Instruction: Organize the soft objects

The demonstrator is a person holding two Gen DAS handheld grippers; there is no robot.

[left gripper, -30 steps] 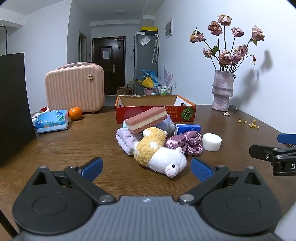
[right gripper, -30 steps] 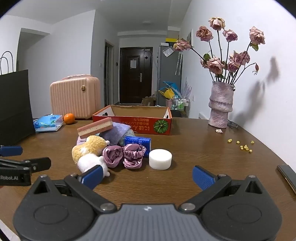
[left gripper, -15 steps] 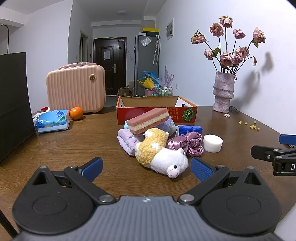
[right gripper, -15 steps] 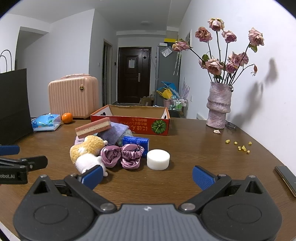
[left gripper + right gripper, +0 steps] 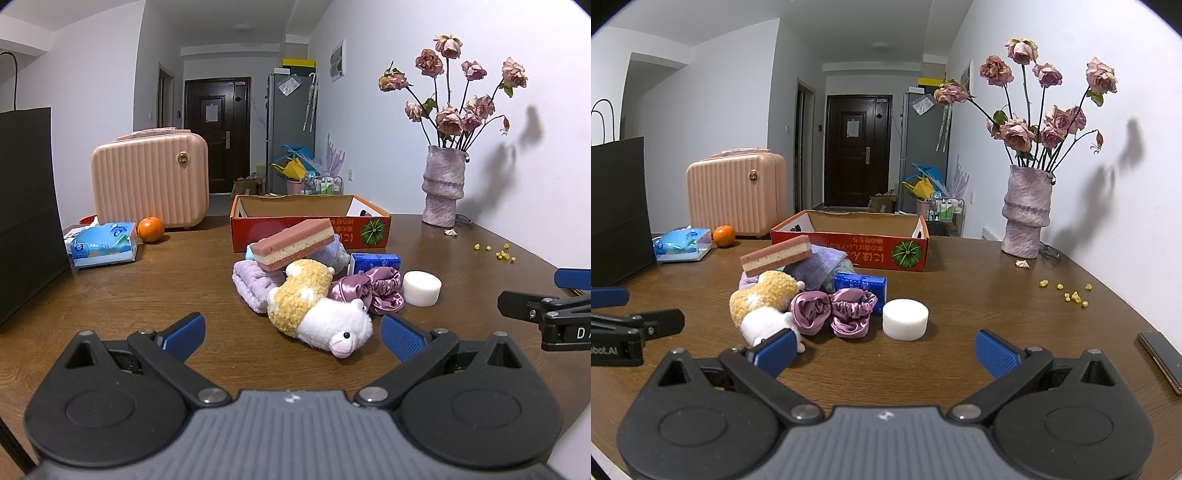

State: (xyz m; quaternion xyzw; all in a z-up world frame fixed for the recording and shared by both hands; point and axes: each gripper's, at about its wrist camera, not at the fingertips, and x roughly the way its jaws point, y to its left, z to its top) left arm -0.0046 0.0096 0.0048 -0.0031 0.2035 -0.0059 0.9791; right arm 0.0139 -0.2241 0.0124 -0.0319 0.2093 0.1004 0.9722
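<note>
- Several soft things are sitting piled mid-table: a plush sheep (image 5: 320,314), purple scrunchies (image 5: 833,310), a layered sponge (image 5: 293,243), all just in front of the cardboard box (image 5: 310,221).
- Left gripper (image 5: 293,332) is hanging spread wide, gripping nothing.
- Right gripper (image 5: 884,349) is doing likewise, near the white foam puck (image 5: 905,319).

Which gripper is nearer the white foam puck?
Right. The right gripper faces the white foam puck directly ahead; the left gripper points at the plush alpaca, puck off to its right.
</note>
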